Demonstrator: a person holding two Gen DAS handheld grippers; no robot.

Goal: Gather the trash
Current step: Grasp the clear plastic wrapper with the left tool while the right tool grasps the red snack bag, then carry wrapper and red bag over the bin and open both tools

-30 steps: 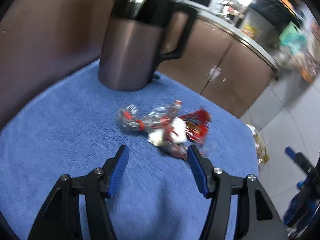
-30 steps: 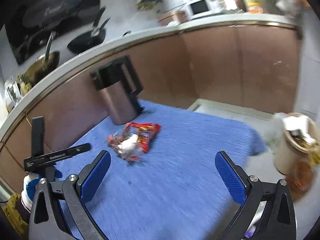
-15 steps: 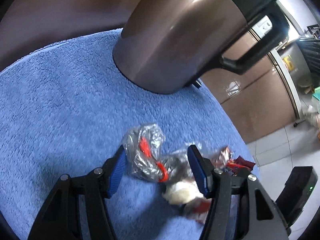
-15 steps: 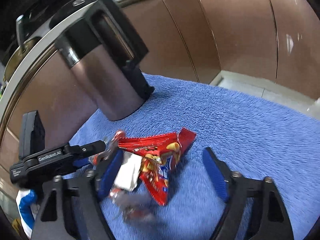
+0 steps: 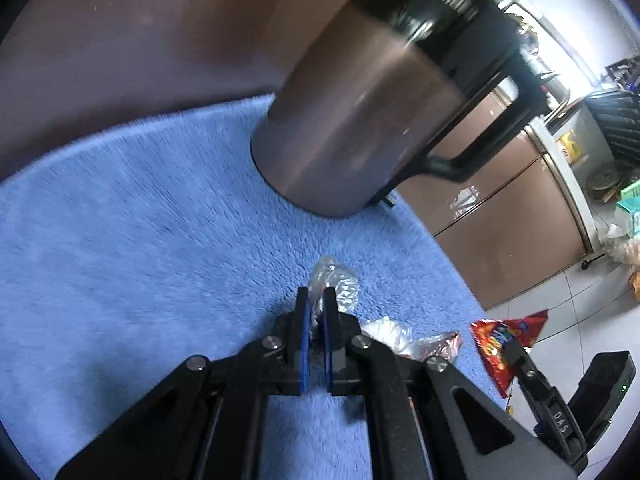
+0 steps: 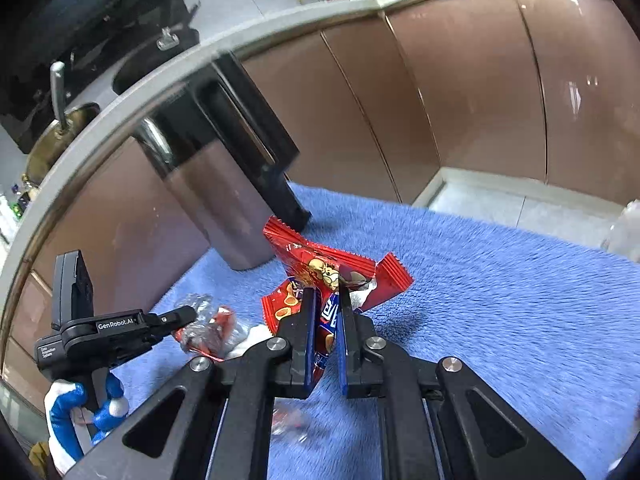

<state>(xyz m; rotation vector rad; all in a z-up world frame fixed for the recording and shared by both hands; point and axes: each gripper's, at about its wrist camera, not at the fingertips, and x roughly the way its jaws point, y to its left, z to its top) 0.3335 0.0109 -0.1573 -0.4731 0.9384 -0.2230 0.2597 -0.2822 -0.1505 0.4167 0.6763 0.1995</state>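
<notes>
My left gripper is shut on a crumpled clear plastic wrapper above the blue towel. More clear and silver wrapper trails to its right. My right gripper is shut on red snack packets and holds them just above the towel. In the right wrist view the left gripper shows at the left, pinching the clear wrapper with red bits. In the left wrist view the red packet and right gripper show at the lower right.
A tall brown kettle with a black handle stands on the towel close behind the trash, also in the right wrist view. Brown cabinet fronts run behind the table. A small wrapper scrap lies under my right gripper.
Both grippers have closed: the left on the clear wrapper, the right on the red packets. The red packets have come off the towel and apart from the clear wrapper.
</notes>
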